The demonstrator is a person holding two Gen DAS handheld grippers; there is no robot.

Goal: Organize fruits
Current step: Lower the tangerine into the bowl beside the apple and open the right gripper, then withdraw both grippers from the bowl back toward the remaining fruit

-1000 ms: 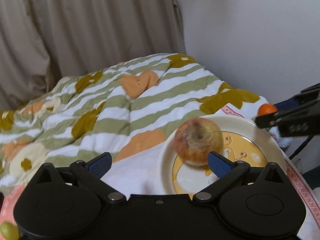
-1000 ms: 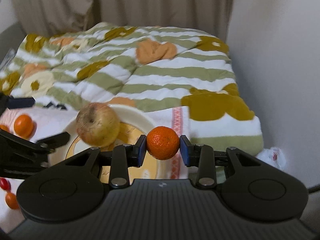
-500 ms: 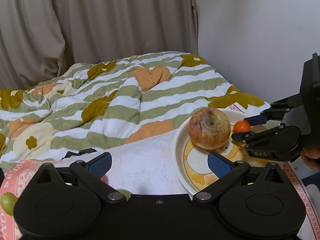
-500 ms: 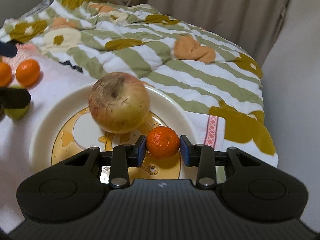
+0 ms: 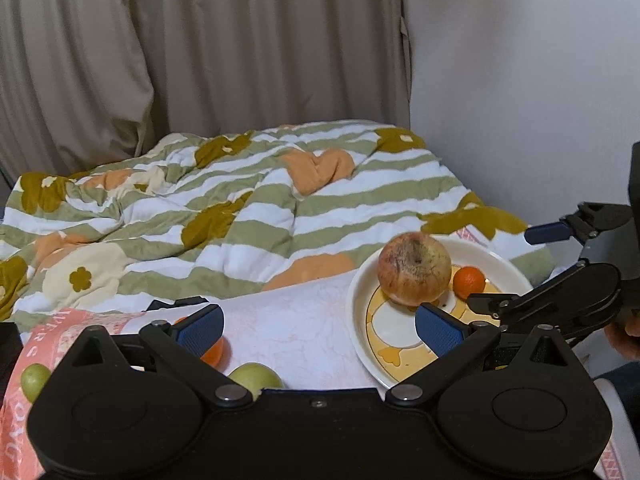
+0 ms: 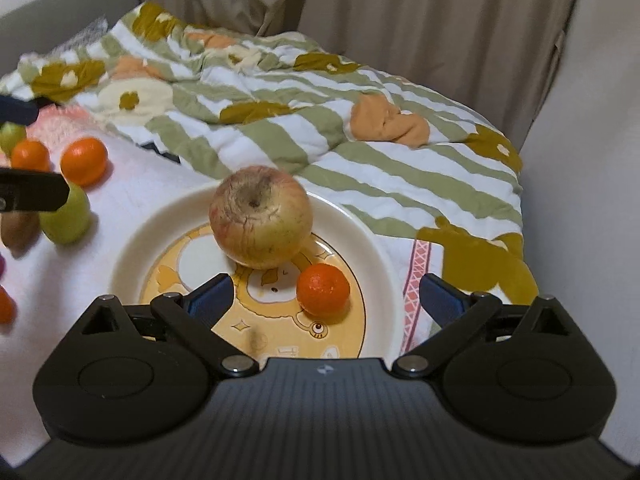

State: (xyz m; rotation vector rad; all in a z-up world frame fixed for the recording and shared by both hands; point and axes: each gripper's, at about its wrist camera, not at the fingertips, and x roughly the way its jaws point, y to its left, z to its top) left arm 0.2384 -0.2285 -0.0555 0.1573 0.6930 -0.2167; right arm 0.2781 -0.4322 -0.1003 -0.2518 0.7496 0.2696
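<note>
Right gripper (image 6: 326, 292): its jaws are opening wide. A second ago they pinched the small orange (image 6: 323, 289). Now the pads do not touch it.
Small orange: it sits on the plate (image 6: 372, 256), between the spread jaws, just beside the apple (image 6: 261, 217).
Apple: it rests on the plate too, stem dip facing up.
Left gripper (image 5: 319, 325): its jaws are spread and hold nothing. It hangs over the white cloth (image 5: 296, 320), next to the plate. A second ago it was close to the apple; now it sits further back.
Fruit still out: two more oranges (image 6: 84, 161) and a green fruit (image 6: 66, 218) lie on the cloth, to the left of the plate. A brown one sits at the edge, but it is hard to tell what it is.
Bed: a striped blanket (image 5: 256, 216) lies behind the plate.
What this means: two fruits are now on the plate. I think the loose ones on the cloth come next.
</note>
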